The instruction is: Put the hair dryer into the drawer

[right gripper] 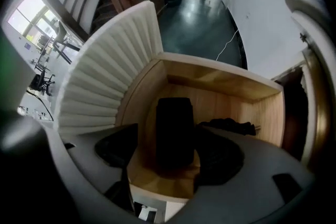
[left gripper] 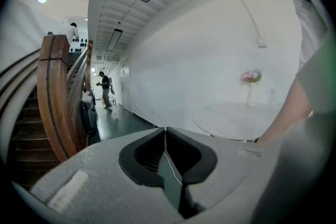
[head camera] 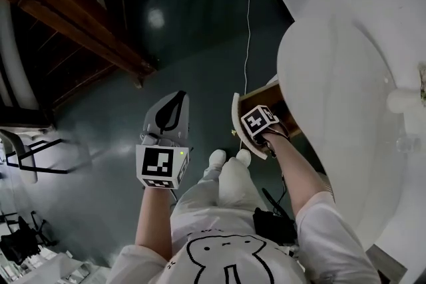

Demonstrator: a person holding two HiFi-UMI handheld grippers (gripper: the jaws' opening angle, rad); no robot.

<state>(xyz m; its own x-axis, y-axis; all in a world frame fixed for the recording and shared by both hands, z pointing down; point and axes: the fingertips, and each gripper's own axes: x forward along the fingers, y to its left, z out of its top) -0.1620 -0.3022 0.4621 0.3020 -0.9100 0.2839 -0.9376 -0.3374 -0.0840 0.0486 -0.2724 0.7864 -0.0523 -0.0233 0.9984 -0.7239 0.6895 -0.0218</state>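
The black hair dryer (right gripper: 175,131) lies inside the open wooden drawer (right gripper: 220,81), and its dark cord (right gripper: 228,125) is bunched at the right of it. The drawer's white ribbed front (right gripper: 110,71) stands at the left. My right gripper (right gripper: 169,139) hangs over the drawer, open. Its jaws straddle the dryer, and bare wood shows between the left jaw and the dryer. In the head view the right gripper (head camera: 257,122) sits above the drawer (head camera: 256,98). My left gripper (head camera: 172,106) is held to the left over the floor, shut and empty (left gripper: 165,131).
A round white table (head camera: 346,110) fills the right side, with a white vase (head camera: 405,100) on it. A thin white cable (head camera: 248,23) runs across the dark floor. A wooden staircase (head camera: 80,23) rises at the left. A person (left gripper: 106,89) stands far down the hallway.
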